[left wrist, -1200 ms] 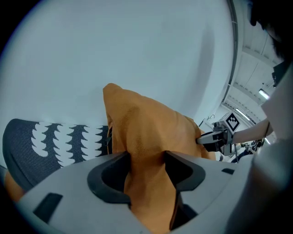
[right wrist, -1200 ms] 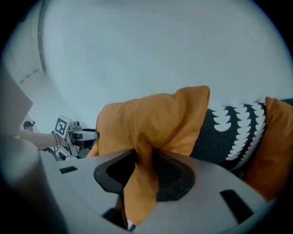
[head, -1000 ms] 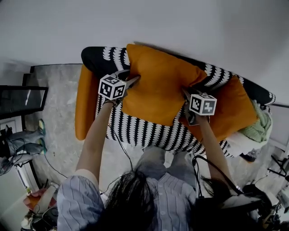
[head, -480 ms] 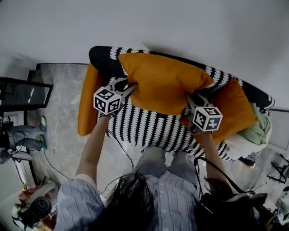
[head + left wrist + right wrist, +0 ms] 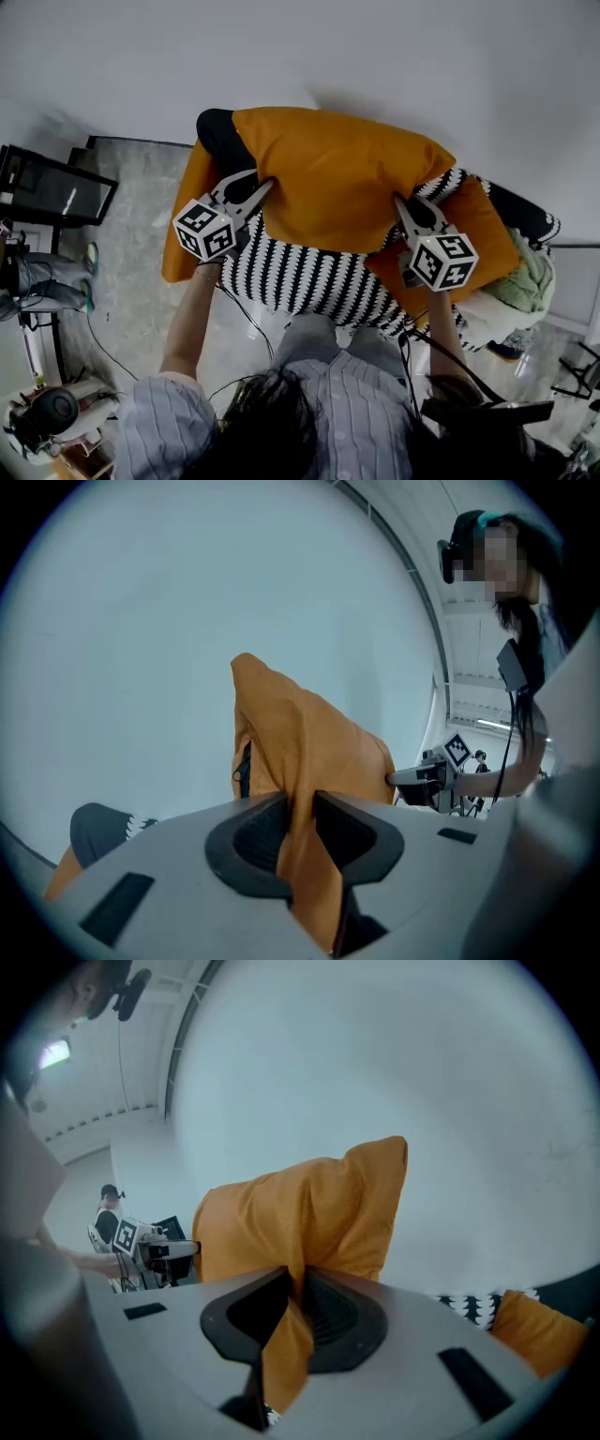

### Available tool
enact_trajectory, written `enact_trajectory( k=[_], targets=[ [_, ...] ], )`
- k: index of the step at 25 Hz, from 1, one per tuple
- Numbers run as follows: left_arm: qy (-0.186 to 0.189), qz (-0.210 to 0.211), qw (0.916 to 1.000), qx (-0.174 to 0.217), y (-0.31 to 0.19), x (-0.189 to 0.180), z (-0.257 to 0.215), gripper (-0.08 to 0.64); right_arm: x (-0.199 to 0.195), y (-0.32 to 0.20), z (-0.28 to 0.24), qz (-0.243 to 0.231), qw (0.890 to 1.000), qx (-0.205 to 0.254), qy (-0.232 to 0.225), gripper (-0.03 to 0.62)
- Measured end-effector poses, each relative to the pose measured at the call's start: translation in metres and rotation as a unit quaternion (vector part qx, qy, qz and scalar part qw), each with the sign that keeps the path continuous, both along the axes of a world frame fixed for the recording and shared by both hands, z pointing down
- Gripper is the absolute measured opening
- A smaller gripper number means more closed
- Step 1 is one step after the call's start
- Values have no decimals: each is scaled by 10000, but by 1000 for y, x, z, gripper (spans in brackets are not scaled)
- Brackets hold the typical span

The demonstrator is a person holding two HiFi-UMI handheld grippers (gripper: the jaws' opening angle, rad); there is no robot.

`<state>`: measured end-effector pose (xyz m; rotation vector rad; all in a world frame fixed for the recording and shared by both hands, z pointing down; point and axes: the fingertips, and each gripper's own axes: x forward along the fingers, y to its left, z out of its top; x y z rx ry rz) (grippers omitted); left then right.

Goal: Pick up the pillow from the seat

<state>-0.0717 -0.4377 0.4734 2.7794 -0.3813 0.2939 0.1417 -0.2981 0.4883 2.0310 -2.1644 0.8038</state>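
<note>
A large orange pillow (image 5: 342,178) hangs in the air above the black-and-white patterned seat (image 5: 300,277), held by its two lower corners. My left gripper (image 5: 265,187) is shut on the pillow's left corner; its jaws have just been closing, and orange fabric (image 5: 305,855) is pinched between them. At the other corner my right gripper (image 5: 401,202) is shut on the cloth (image 5: 286,1340). In each gripper view the pillow (image 5: 300,1218) rises in front of a pale wall, with the other gripper seen beyond it.
The sofa has an orange left armrest (image 5: 183,216) and a second orange cushion (image 5: 464,234) at its right end. A green-and-white bundle (image 5: 525,281) lies past that end. A dark stand (image 5: 47,187) and cables are on the floor at the left.
Both grippers have risen with the pillow, which has come up off the seat and now covers the sofa's backrest in the head view. More of the striped seat shows beneath it.
</note>
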Motion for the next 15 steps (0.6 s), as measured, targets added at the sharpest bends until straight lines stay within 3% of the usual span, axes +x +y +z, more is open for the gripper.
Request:
enact_trajectory(
  k=[6, 15],
  targets=[
    [516, -413, 9977, 130, 35, -4, -45, 87, 3, 29, -29, -185, 9993, 257, -193, 57],
    [424, -960, 9939, 350, 106, -16, -67, 77, 3, 75, -59, -648, 9968, 474, 30, 55]
  ],
)
